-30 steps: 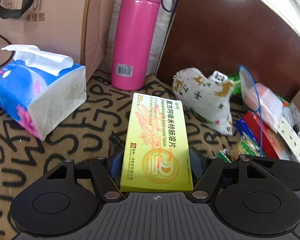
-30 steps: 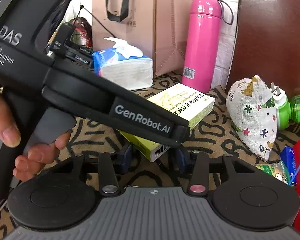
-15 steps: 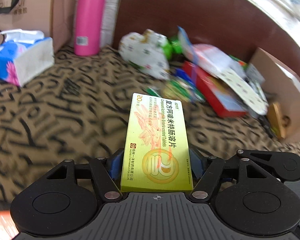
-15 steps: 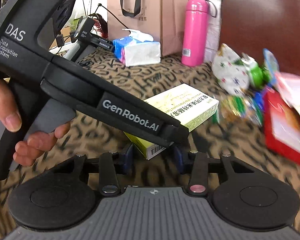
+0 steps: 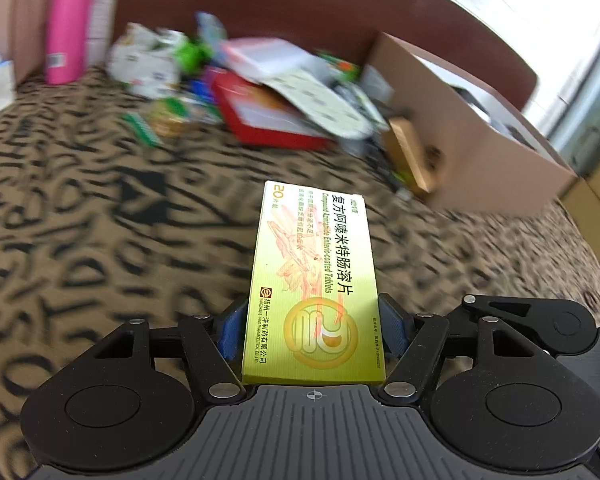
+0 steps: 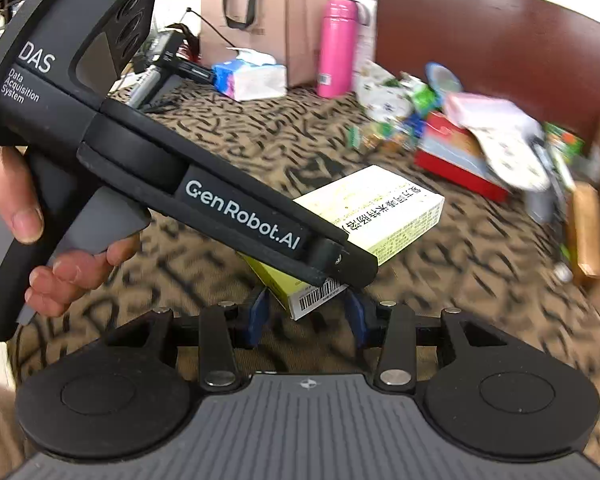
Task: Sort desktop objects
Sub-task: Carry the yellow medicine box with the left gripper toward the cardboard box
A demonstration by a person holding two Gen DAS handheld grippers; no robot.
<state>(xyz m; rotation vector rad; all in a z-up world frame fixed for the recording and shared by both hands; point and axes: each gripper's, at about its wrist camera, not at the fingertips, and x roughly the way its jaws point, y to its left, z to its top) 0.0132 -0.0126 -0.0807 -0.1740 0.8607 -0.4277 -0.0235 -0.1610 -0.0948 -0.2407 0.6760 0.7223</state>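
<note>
A yellow-green medicine box [image 5: 314, 280] with Chinese print sticks forward out of my left gripper [image 5: 312, 322], which is shut on its long sides above the patterned tablecloth [image 5: 100, 240]. In the right wrist view the same medicine box [image 6: 384, 208] hangs slanted over the cloth, with the left gripper's black fingers [image 6: 352, 268] along it and a person's hand [image 6: 72, 272] on the handle. My right gripper [image 6: 306, 314] has its blue pads closed on the box's barcode end.
An open cardboard box [image 5: 480, 152] stands at the right. A blurred heap with a red box [image 5: 268, 120] lies at the back against a brown chair back [image 6: 500, 32]. A pink bottle [image 6: 336, 48], tissue pack [image 6: 252, 78] and paper bag [image 6: 268, 12] stand far left.
Both grippers have swept right across the table with the medicine box between them. The bottle and tissues have slid to the left and the cardboard box has come into view.
</note>
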